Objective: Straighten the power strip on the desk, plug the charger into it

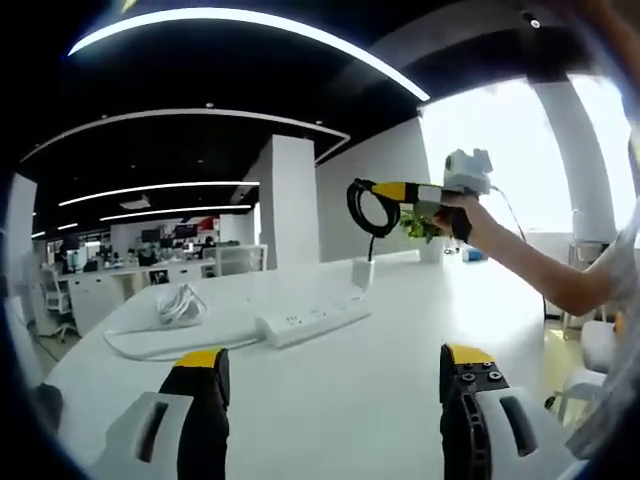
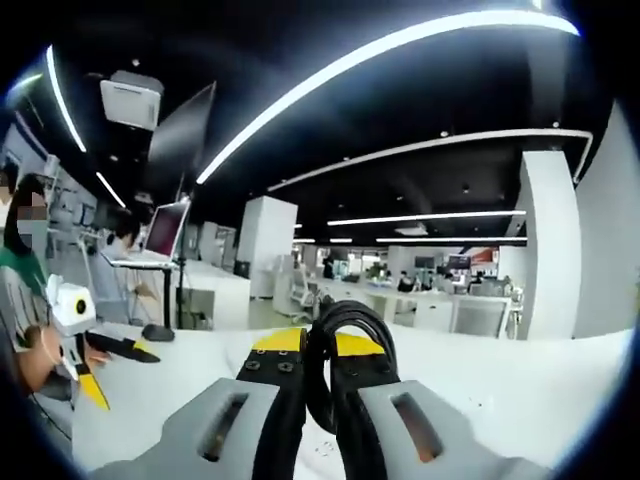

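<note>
Scene: A white office desk [image 1: 400, 370], with the power strip [image 1: 312, 322] lying flat on it and serving here as the landmark for everything else.

Power strip: It sits ahead of the left gripper [image 1: 335, 385], its long axis running slantwise across the left gripper view, near end to the lower left, far end rising toward the right. Its white cord [image 1: 150, 345] trails off the near end into a loose bundle [image 1: 180, 303] just beyond.

Charger: A small white block [image 1: 362, 272] stands just past the strip's far end. From it a black cable [image 1: 365, 208] climbs well above the strip.

Right gripper: Seen in the left gripper view held high above and beyond the strip's far end, a person's hand [image 1: 462, 212] around its handle. In the right gripper view its jaws are closed on a loop of the black cable [image 2: 345, 335], so the right gripper [image 2: 318, 350] is carrying the charger's lead.

Left gripper: Low over the desk on the near side of the strip, jaws spread wide, nothing between them.

Turning point: The left gripper looks nearer the strip and faces its long side, so squaring it up would likely fall to that hand. The plug-in would depend on bringing the charger down from the far end.

Also present: A person [image 2: 25, 300] seated at the desk edge, in the right gripper view.
</note>
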`<state>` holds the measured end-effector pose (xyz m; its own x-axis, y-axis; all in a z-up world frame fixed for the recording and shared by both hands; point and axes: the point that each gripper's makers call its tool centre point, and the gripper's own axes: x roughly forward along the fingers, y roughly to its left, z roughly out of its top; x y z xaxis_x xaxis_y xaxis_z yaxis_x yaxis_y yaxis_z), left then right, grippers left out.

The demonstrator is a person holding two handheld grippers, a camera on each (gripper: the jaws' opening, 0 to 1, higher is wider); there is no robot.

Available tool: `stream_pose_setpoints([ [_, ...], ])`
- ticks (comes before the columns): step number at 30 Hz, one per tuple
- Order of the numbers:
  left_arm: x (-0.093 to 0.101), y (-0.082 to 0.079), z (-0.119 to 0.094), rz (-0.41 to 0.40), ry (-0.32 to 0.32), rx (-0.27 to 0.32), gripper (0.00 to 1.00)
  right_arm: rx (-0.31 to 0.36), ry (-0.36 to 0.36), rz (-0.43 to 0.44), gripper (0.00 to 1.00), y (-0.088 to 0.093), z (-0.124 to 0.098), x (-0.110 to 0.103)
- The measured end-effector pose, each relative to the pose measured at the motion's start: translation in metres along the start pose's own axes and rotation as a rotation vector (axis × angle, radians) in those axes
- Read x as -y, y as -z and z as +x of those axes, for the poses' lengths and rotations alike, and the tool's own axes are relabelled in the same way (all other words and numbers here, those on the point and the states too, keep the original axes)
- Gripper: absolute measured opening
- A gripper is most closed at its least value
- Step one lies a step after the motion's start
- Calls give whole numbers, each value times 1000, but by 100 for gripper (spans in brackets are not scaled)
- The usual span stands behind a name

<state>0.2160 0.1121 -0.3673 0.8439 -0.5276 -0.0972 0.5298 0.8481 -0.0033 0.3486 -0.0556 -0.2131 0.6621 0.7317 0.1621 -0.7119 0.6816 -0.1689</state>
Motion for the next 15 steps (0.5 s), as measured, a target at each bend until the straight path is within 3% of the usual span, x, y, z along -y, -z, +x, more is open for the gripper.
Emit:
stream_pose_setpoints([
  [15, 4, -4, 4, 26, 16, -8, 88, 61, -47, -34, 6, -39, 5, -27],
])
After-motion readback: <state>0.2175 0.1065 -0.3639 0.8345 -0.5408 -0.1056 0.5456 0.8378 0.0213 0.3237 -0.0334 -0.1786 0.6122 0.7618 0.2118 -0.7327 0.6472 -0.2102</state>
